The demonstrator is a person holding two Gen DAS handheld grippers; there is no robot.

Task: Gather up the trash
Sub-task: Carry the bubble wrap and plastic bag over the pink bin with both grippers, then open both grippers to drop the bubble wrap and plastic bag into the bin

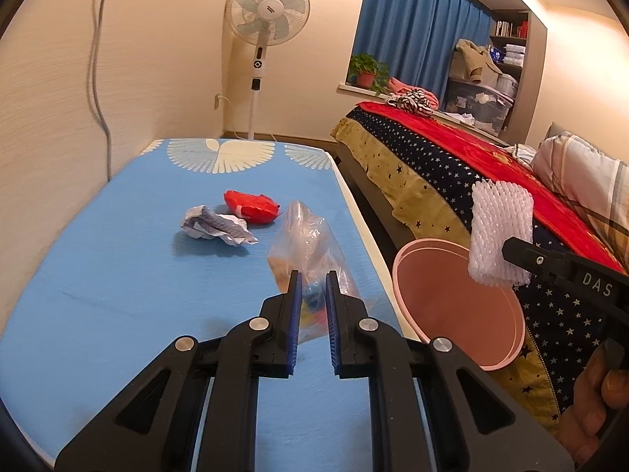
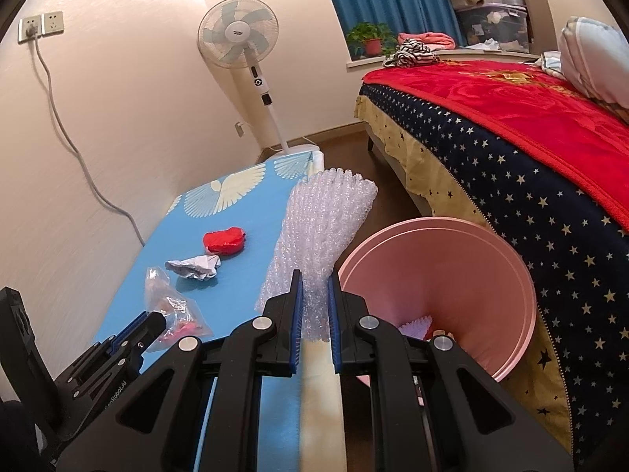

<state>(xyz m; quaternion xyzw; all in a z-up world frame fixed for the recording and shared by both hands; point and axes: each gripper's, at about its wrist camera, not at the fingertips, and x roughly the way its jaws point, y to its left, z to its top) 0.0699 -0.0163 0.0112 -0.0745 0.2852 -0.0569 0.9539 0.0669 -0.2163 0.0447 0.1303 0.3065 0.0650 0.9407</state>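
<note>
My left gripper (image 1: 313, 275) is shut on a clear plastic bag (image 1: 308, 244) with coloured scraps inside, over the blue table (image 1: 118, 275). It also shows in the right wrist view (image 2: 151, 320), with the bag (image 2: 173, 306) in its jaws. My right gripper (image 2: 314, 273) is shut on a white foam net sleeve (image 2: 322, 228) and holds it beside the rim of the pink bin (image 2: 452, 275). In the left wrist view the sleeve (image 1: 501, 232) hangs over the bin (image 1: 452, 299). Crumpled paper (image 1: 216, 226) and a red wrapper (image 1: 249, 205) lie on the table.
A bed (image 1: 452, 165) with a starry cover and red blanket stands right of the bin. A standing fan (image 1: 267, 11) is at the far wall. A grey cable (image 2: 70, 145) hangs down the left wall. White scraps (image 2: 416, 326) lie in the bin.
</note>
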